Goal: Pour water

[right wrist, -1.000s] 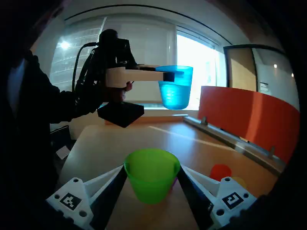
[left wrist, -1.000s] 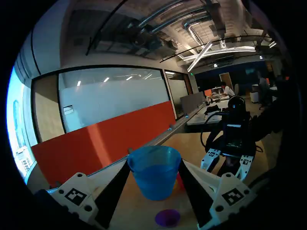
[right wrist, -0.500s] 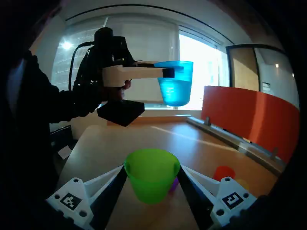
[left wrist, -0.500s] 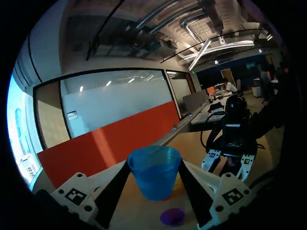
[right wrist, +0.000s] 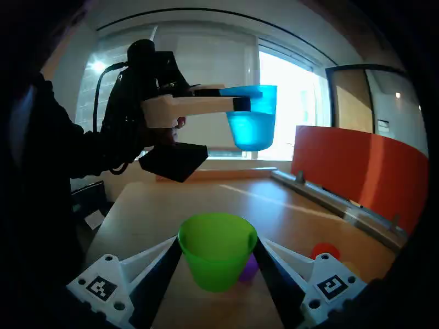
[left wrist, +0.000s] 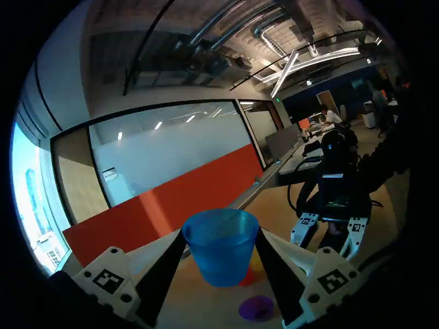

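My left gripper [left wrist: 220, 257] is shut on a translucent blue cup [left wrist: 220, 247] with water in it, held upright high above the wooden table [left wrist: 208, 307]. In the right gripper view the same blue cup [right wrist: 251, 118] hangs well above the table, gripped by the left gripper [right wrist: 241, 103] in a person's hand. My right gripper [right wrist: 218, 257] is shut on an empty green cup [right wrist: 218, 249], held low over the table, below and nearer than the blue cup. The right gripper [left wrist: 329, 233] also appears at the right in the left gripper view.
A purple cup [left wrist: 256, 307], an orange cup [left wrist: 247, 276] and a yellow one lie on the table under the blue cup. The orange cup [right wrist: 325, 251] and purple cup [right wrist: 249, 267] sit beyond the green cup. An orange partition [right wrist: 362, 175] with a metal rail borders the table.
The blue cup has risen a little and drifted slightly; the cups on the table have shifted right beneath it. The green cup stays held in place.
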Tool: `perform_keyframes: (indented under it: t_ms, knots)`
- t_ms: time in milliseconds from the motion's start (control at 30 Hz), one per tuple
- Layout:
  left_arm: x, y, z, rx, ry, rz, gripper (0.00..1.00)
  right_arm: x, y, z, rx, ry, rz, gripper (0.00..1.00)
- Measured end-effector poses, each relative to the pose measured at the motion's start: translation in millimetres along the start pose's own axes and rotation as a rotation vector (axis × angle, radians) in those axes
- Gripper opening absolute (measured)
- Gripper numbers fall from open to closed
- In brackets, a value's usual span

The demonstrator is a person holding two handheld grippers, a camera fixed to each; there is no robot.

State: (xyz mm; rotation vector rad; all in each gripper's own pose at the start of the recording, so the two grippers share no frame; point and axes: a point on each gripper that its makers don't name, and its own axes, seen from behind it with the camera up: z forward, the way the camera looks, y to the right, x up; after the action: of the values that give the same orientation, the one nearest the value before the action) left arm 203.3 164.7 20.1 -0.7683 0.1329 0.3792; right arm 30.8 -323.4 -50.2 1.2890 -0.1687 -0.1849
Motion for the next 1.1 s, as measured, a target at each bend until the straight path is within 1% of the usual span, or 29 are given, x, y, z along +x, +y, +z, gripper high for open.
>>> perform_keyframes:
  t_ms: [267,467,867,1100]
  knots:
    - [3.0,-0.9,-4.0,0.014,0.004,0.032,0.86,1.8,-5.1,5.0,0.018,0.003,0.003,0.91]
    - [0.9,0.2,-7.0,0.024,-0.003,0.057,0.86,3.4,-7.0,7.4,0.026,0.008,0.007,0.91]
    - [-1.0,-1.5,-8.1,0.042,-0.005,0.089,0.86,6.4,-7.5,11.3,0.03,0.011,0.006,0.91]
    - [-2.5,-1.2,-9.5,0.046,-0.01,0.117,0.86,8.2,-7.2,13.0,0.033,0.013,0.002,0.91]
